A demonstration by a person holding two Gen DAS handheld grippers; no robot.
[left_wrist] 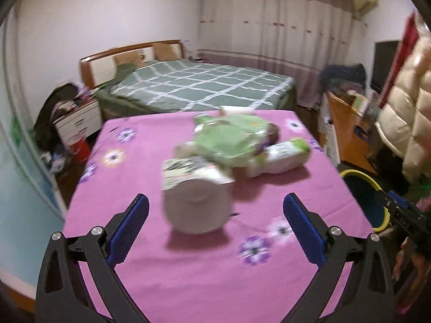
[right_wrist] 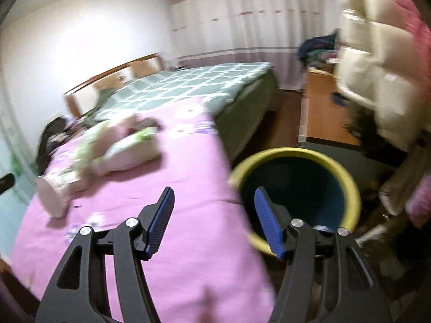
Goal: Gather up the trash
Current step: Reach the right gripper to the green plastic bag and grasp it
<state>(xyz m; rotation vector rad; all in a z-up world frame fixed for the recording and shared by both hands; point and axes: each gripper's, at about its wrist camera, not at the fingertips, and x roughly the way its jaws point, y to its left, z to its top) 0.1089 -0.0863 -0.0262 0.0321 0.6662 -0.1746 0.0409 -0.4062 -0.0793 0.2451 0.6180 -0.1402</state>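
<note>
My left gripper (left_wrist: 215, 204) is spread wide and empty above the toilet paper roll (left_wrist: 198, 207). My right gripper (right_wrist: 214, 199) gapes empty near the yellow-rimmed bin (right_wrist: 347, 177).

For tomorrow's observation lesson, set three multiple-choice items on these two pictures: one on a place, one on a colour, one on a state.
1. Where does the paper roll lie?
A. on the pink cloth
B. inside the bin
C. on the green bed

2. What colour is the bin's rim?
A. red
B. yellow
C. white

3. How does the left gripper stand?
A. shut on the roll
B. shut on nothing
C. open, holding nothing

Answers:
1. A: the roll lies on its side on the pink cloth, just ahead of the left gripper.
2. B: the bin beside the cloth has a yellow rim around a dark inside.
3. C: its blue pads stand wide apart and touch nothing; the roll lies beyond them.
</note>
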